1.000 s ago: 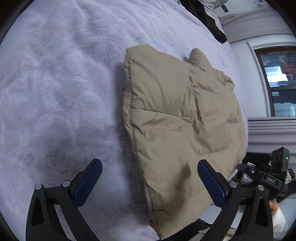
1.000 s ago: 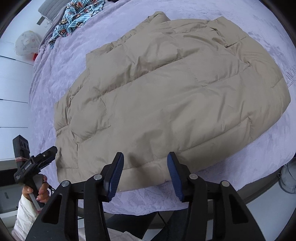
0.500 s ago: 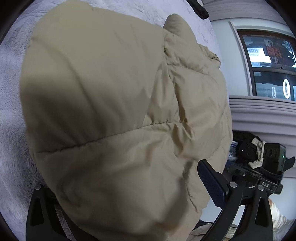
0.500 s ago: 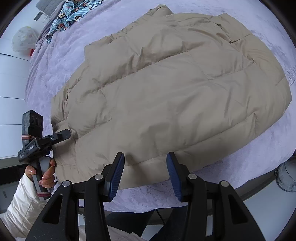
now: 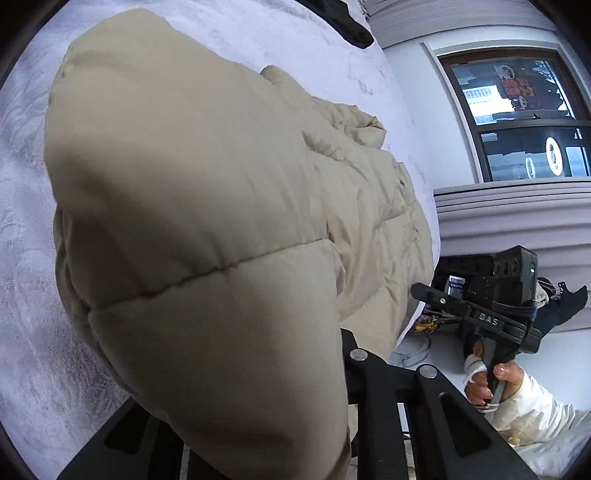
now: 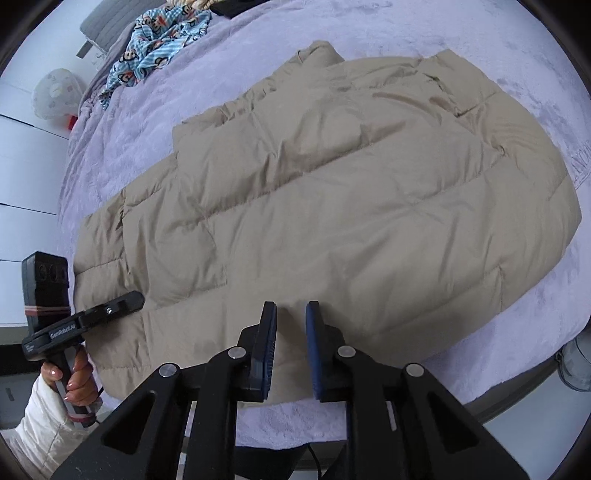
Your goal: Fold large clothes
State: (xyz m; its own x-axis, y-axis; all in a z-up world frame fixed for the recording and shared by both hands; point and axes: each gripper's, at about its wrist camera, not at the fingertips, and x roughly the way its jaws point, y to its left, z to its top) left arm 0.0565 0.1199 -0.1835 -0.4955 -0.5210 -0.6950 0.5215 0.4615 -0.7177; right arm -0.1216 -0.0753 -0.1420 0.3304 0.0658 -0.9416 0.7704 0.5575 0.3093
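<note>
A beige puffer jacket [image 6: 332, 206] lies spread flat on the lilac bed cover [image 6: 535, 74]. My right gripper [image 6: 291, 308] points steeply down at the near hem, jaws closing, with a pinch of hem between the blue pads [image 6: 267, 343]. At the jacket's left corner my left gripper [image 6: 135, 297], held by a hand [image 6: 79, 380], has its jaws closing on the fabric. In the left wrist view the lifted jacket corner [image 5: 207, 258] bulges over that gripper and hides its fingertips. My right gripper [image 5: 419, 291] shows there at the bed's edge.
A blue monkey-print cloth [image 6: 159, 40] and a grey pillow [image 6: 107, 26] lie at the far end of the bed. A black garment [image 5: 347, 26] sits near the wall. A window [image 5: 517, 118] stands beyond the bed. The bed's near edge [image 6: 406, 417] runs just under my right gripper.
My left gripper went from wide open beside the jacket to closed around its corner, which now bulges up in front of the camera. My right gripper's jaws narrowed onto the hem.
</note>
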